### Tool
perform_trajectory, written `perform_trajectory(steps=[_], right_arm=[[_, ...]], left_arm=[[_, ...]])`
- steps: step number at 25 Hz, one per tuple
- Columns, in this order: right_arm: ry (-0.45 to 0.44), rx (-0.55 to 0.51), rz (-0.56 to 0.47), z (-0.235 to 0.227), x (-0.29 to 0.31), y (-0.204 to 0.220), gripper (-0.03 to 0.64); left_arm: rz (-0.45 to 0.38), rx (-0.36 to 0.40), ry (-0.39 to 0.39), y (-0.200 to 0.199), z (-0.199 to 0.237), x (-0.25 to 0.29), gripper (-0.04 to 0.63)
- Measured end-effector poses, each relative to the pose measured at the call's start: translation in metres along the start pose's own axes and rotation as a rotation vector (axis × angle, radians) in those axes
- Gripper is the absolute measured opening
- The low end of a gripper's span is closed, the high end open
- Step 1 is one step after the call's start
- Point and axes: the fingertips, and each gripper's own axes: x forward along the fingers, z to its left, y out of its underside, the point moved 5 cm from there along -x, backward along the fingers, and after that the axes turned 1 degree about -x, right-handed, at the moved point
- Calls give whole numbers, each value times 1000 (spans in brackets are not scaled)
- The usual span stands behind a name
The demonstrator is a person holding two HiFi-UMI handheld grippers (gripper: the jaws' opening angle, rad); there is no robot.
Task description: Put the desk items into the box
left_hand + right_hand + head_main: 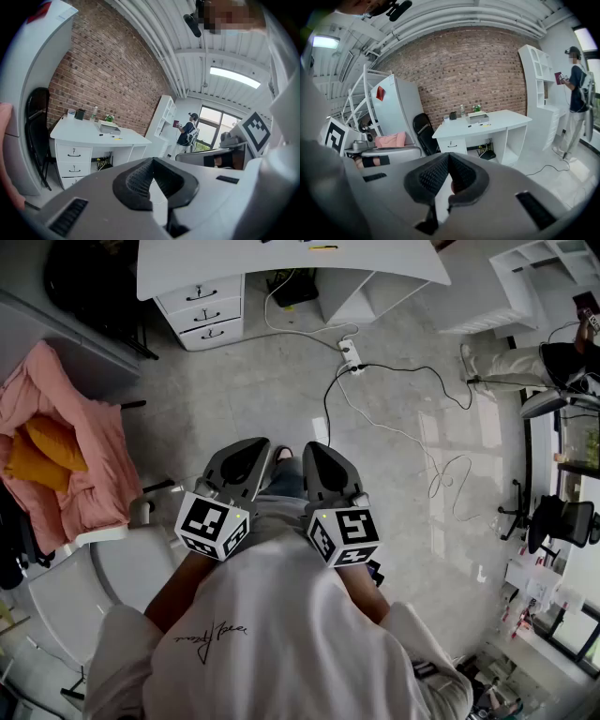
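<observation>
With jaws closed and empty, the left gripper [239,467] and right gripper [328,470] sit side by side above the floor, well apart from the white table [511,120] carrying the box [478,117] and small desk items [486,125].

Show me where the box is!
In the right gripper view, the box sits on the white desk by the brick wall, just in front of a small green plant.
</observation>
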Motion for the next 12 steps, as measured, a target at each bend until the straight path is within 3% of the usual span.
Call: perform_trajectory(steps=[6,12], right_arm=[[15,23,-2,14,8,6,25],[17,61,2,2,20,9,25]], left_arm=[[28,61,7,2,10,-7,0],[100,66,28,7,14,12,0]])
